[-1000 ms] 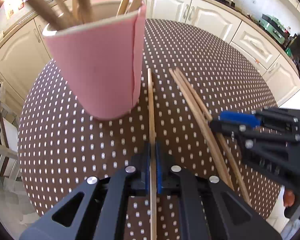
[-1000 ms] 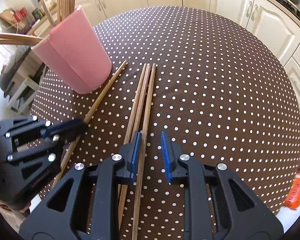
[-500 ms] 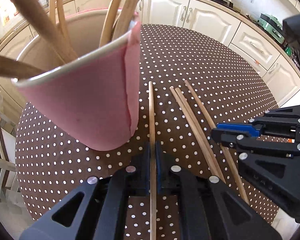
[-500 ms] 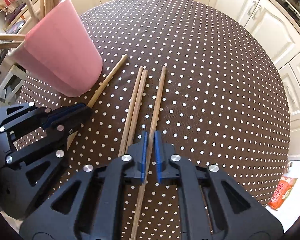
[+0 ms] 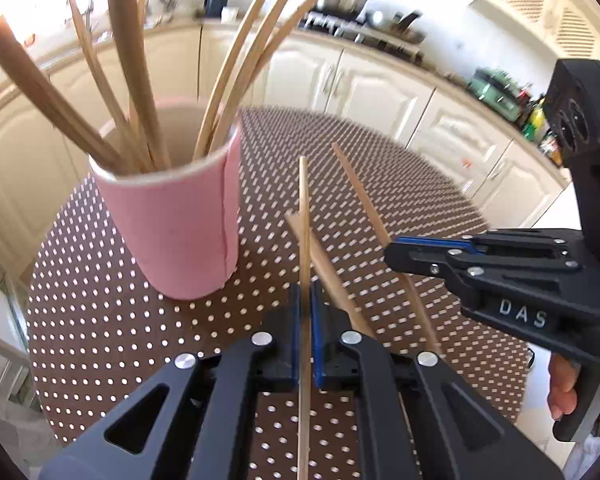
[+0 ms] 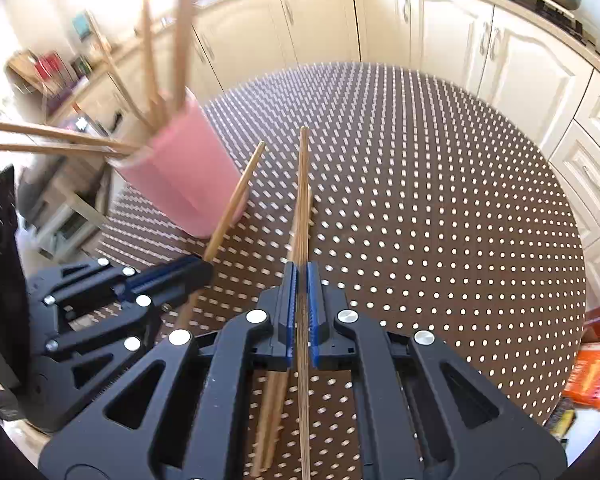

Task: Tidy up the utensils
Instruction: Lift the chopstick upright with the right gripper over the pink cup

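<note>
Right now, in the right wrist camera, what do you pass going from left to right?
Left gripper → pink cup of chopsticks → chopstick in the left gripper → chopstick in the right gripper → orange packet at the table's edge.

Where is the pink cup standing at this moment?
In both wrist views the pink cup stands upright on the dotted table, left of the chopstick held by the left gripper.

pink cup (image 5: 180,236), tan chopsticks (image 6: 302,200), brown white-dotted tablecloth (image 6: 440,200), cream cabinets (image 5: 376,92).
</note>
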A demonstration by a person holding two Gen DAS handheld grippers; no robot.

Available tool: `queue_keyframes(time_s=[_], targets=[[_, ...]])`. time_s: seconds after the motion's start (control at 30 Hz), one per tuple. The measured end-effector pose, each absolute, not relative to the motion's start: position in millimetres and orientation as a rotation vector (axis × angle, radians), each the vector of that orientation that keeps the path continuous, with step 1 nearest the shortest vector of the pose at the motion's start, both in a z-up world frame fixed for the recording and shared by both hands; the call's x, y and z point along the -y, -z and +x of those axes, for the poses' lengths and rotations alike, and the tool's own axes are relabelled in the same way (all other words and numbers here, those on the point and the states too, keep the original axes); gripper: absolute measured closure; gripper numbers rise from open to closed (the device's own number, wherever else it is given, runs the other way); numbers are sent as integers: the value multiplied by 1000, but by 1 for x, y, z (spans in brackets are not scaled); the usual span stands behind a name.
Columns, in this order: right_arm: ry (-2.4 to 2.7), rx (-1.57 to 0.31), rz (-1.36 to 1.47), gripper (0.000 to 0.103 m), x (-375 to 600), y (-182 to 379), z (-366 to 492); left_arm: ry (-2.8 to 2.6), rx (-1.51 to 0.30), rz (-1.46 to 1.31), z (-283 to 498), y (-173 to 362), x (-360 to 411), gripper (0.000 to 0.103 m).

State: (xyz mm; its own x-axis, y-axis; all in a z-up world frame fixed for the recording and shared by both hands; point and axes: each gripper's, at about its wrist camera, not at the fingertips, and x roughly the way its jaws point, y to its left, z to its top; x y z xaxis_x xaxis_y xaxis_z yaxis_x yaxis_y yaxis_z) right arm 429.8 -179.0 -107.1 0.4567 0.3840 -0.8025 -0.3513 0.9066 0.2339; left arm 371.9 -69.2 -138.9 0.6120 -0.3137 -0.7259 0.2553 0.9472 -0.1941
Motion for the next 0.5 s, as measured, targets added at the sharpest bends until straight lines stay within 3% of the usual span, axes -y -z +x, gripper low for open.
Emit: queue_keyframes(time_s=[0.5], targets=[[-510, -672, 176, 97, 236, 40, 336, 382, -470, -118, 255, 77, 46, 97]])
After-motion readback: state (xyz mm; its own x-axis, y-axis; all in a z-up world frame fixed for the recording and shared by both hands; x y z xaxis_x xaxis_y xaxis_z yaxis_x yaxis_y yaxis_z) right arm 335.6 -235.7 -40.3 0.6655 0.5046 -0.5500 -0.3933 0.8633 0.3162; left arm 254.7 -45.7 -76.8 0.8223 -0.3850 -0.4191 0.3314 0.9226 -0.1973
